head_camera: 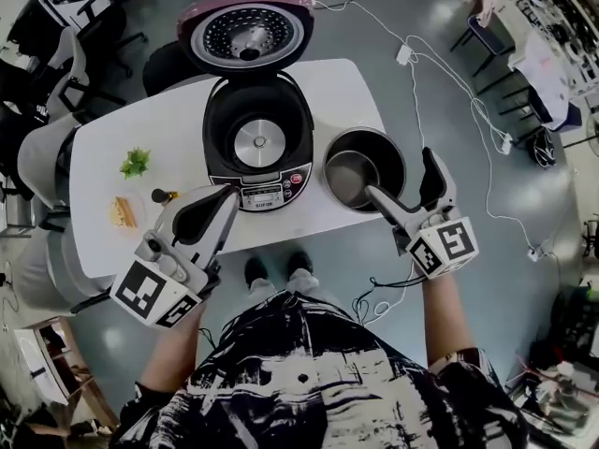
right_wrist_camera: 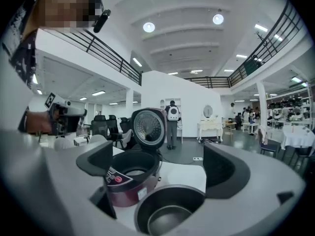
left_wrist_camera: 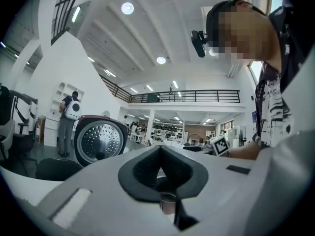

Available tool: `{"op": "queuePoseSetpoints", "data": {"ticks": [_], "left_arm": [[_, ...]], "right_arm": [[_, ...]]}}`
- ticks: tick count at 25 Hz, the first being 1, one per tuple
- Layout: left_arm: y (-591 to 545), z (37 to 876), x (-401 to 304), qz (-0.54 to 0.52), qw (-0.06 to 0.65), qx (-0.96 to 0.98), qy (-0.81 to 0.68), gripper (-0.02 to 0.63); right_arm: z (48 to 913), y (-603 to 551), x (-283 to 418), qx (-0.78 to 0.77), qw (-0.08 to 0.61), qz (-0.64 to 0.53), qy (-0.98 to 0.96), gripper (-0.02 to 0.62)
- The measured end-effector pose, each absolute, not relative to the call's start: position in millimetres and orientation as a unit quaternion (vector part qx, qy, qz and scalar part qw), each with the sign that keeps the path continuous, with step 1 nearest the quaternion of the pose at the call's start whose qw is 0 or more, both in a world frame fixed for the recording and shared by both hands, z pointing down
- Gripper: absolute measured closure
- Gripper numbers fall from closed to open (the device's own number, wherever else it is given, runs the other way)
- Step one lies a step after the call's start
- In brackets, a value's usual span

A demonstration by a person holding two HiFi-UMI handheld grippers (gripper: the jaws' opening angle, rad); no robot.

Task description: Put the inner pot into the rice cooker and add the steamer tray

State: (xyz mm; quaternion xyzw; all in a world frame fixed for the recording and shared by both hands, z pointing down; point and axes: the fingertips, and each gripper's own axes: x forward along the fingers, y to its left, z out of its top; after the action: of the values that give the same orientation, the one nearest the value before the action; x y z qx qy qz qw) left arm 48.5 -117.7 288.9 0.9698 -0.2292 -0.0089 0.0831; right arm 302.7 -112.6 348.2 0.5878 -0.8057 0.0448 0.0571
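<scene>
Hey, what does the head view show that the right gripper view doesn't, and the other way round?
Only the head view: a green leafy sprig and a small piece of food on the left part of the white table. Only the right gripper view: a person with a white backpack standing in the hall behind. Both: the open rice cooker, the inner pot beside it on the table, and the right gripper, jaws apart near the pot.

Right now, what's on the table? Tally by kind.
rice cooker: 1
inner pot: 1
green leafy item: 1
yellowish food item: 1
small brown item: 1
Total: 5
</scene>
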Motion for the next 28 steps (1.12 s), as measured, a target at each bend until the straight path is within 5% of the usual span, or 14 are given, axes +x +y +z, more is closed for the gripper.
{"op": "queuePoseSetpoints", "data": {"ticks": [15, 28], "left_arm": [[-129.4, 304.0, 75.9, 0.000, 0.095, 0.979, -0.182, 0.601], [-138.1, 303.6, 79.0, -0.009, 0.099, 0.978, -0.182, 0.601]], "right_arm": [[549.3, -136.9, 433.3, 0.668, 0.164, 0.265, -0.676, 0.071], [625.5, -150.6, 445.6, 0.639, 0.197, 0.418, -0.615, 0.072]]}}
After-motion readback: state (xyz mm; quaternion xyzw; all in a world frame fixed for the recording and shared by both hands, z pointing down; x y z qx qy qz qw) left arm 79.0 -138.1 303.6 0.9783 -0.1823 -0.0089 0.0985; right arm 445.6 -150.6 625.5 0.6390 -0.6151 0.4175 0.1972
